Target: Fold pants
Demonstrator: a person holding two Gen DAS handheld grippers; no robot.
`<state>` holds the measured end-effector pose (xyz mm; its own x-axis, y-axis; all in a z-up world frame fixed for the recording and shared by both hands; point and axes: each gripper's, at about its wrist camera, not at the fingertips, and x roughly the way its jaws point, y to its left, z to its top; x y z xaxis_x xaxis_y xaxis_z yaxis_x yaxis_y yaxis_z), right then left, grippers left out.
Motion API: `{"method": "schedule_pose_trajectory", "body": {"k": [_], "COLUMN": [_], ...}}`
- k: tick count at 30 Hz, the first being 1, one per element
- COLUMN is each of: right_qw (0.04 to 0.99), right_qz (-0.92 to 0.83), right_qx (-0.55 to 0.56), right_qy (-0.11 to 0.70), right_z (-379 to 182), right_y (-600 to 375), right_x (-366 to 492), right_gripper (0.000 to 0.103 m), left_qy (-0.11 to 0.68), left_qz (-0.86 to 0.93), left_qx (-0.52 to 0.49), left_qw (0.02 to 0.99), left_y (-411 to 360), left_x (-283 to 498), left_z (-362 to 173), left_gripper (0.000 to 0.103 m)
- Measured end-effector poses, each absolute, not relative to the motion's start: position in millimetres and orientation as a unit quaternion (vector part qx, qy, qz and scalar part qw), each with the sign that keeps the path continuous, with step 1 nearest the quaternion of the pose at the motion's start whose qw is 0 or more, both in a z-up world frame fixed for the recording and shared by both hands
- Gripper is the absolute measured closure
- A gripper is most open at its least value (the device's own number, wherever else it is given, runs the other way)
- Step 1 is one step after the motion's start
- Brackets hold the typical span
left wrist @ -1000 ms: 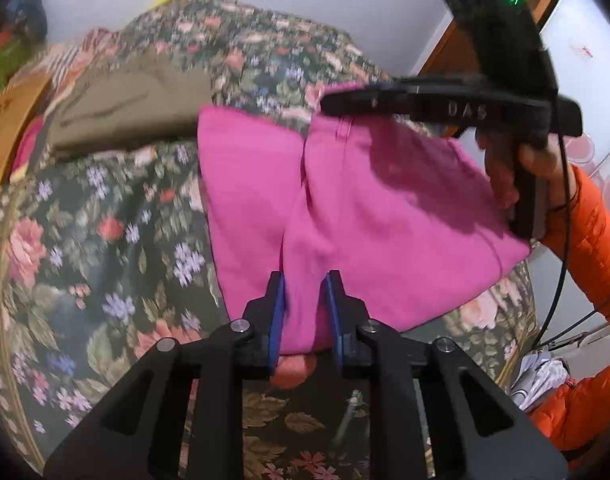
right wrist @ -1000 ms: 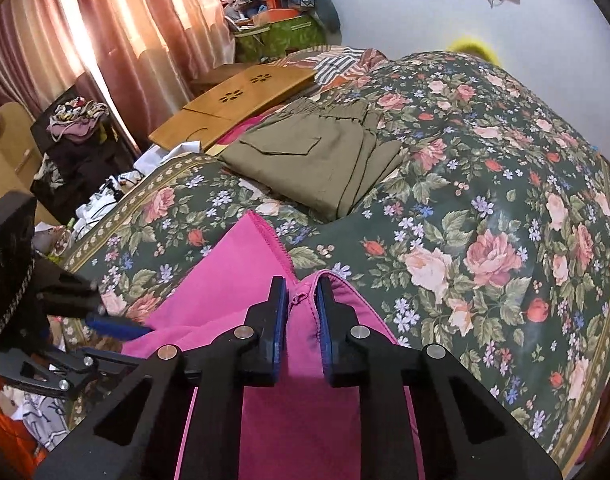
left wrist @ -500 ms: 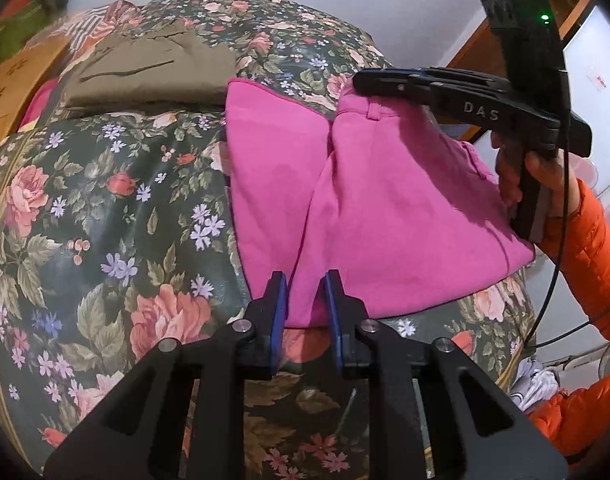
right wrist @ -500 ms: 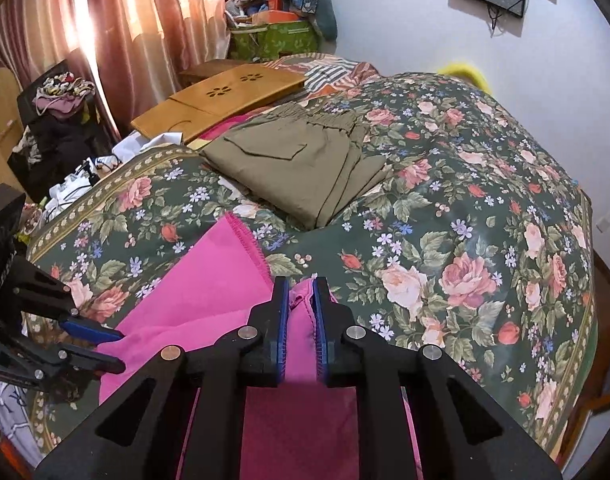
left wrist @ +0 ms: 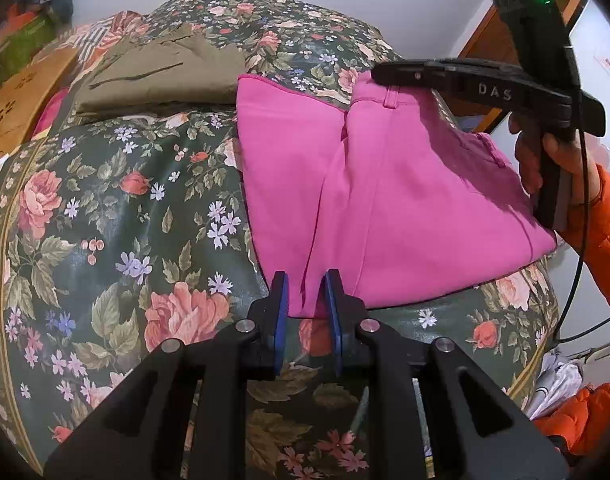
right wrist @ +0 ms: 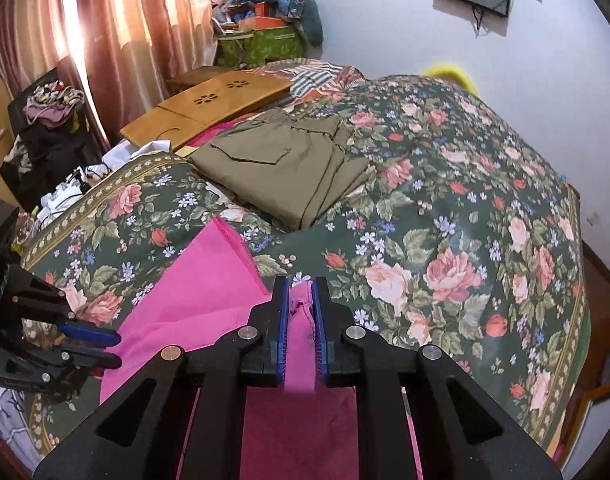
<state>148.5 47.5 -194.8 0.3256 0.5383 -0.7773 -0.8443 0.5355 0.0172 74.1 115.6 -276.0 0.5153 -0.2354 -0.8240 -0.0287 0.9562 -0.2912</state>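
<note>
Left wrist view shows my left tongs (left wrist: 305,300) clenched on the near edge of the bright pink fabric pants (left wrist: 385,200), which lie spread across the middle of the frame on the dark green floral bedspread (left wrist: 105,220). At the upper right my right tongs (left wrist: 389,74), held in a hand (left wrist: 553,160) with an orange sleeve (left wrist: 601,232), grip the waistband. Right wrist view at bottom centre confirms those right tongs (right wrist: 301,320) grasping a bunched pink fold, with folded olive-green trousers (right wrist: 289,168) above centre.
</note>
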Motion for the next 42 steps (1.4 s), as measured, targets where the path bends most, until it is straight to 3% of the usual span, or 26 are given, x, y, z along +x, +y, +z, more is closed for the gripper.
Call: {"method": "schedule_pose_trajectory", "body": {"k": [3,5,9,10,12,13,15,17,20,27,29,31,42], "right_qw": [0.779,0.781,0.808,0.814,0.829,0.835,0.844,0.849,0.855,0.834,0.826,0.818,0.788], "right_qz": [0.443,0.44,0.417,0.412,0.399,0.39,0.371,0.351,0.321,0.303,0.301,0.299,0.336], "right_qx": [-0.177,-0.152,-0.136,-0.13,-0.111,-0.106,-0.1,-0.097,-0.092,-0.045,-0.03,-0.014,0.044], "right_qy": [0.408,0.417,0.393,0.388,0.376,0.373,0.374,0.381,0.396,0.459,0.475,0.492,0.514], "right_z": [-195.5,-185.2,-156.3,-148.9,-135.3,-131.2,-128.1,-130.1,-139.6,-184.8,-198.0,-212.7,-238.7], "right_y": [42.7,33.9,7.9,-2.1,-25.3,-35.9,-55.4,-69.9,-92.0,-111.9,-113.9,-116.0,-113.2], "right_x": [157.3,162.7,161.0,160.1,156.5,153.6,147.7,141.7,128.7,103.1,101.6,101.7,119.8], "right_gripper": [0.091,0.073,0.061,0.053,0.044,0.041,0.037,0.025,0.025,0.023,0.023,0.023,0.019], "left_qy": [0.489,0.487,0.456,0.448,0.441,0.438,0.433,0.436,0.449,0.501,0.507,0.509,0.522], "left_qz": [-0.058,-0.045,-0.033,-0.033,-0.031,-0.029,-0.028,-0.038,-0.054,-0.067,-0.062,-0.061,-0.096], "left_qx": [-0.138,-0.131,-0.128,-0.121,-0.107,-0.098,-0.083,-0.074,-0.072,-0.084,-0.099,-0.122,-0.185], "left_qw": [0.859,0.862,0.88,0.885,0.891,0.893,0.897,0.896,0.889,0.859,0.854,0.85,0.827], "left_y": [118.1,122.8,134.4,134.5,132.2,129.8,121.8,113.9,103.1,97.8,103.7,110.5,119.9], "left_x": [72.4,71.0,71.7,74.3,80.2,84.2,93.9,103.7,118.5,143.5,145.8,147.3,159.1], "left_z": [-272.2,-262.4,-229.1,-219.1,-208.6,-204.7,-199.8,-201.1,-209.8,-244.8,-253.9,-259.6,-277.5], "left_gripper": [0.084,0.084,0.084,0.082,0.069,0.054,0.038,0.033,0.025,0.02,0.01,0.006,0.005]}}
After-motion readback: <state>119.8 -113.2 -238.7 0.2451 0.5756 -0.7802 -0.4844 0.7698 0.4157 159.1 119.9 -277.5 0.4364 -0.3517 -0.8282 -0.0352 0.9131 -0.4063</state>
